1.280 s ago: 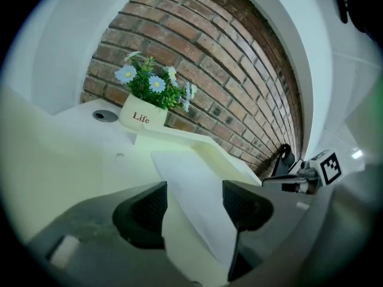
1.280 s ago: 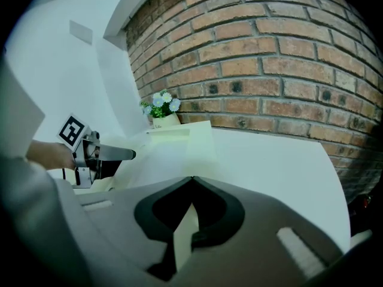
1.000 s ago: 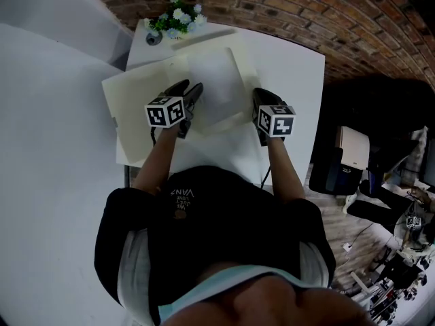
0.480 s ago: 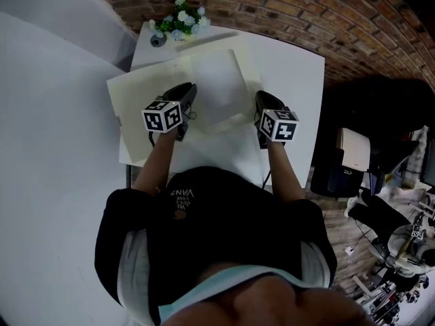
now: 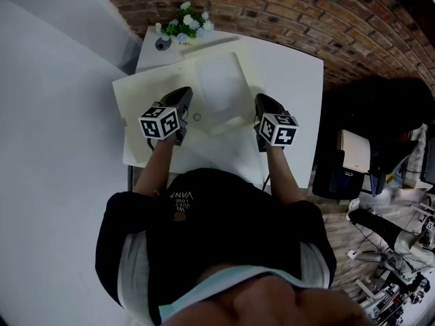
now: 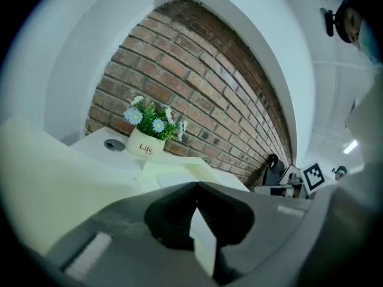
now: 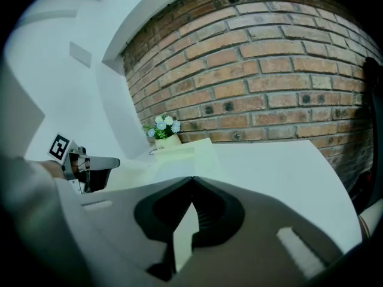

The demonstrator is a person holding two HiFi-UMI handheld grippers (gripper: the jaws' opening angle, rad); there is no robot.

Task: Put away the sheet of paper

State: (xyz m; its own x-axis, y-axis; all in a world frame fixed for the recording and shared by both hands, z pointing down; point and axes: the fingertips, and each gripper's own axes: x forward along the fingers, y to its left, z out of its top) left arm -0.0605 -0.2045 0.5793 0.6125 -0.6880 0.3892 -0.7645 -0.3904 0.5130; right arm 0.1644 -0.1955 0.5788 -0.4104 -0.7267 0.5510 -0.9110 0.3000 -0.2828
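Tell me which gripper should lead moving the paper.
Left, probably: the left gripper is shut on the sheet of paper over the cream folder; the right gripper pinches its opposite side.

Flower pot (image 5: 182,28) against brick wall (image 5: 285,5)

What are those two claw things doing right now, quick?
Left gripper: closed, pinching the sheet of paper.
Right gripper: closed, pinching the sheet of paper too.

Office-like workshop, brick wall (image 5: 272,5), white desk (image 5: 296,73), potted flowers (image 5: 183,24), floor-level gear clutter (image 5: 391,284)
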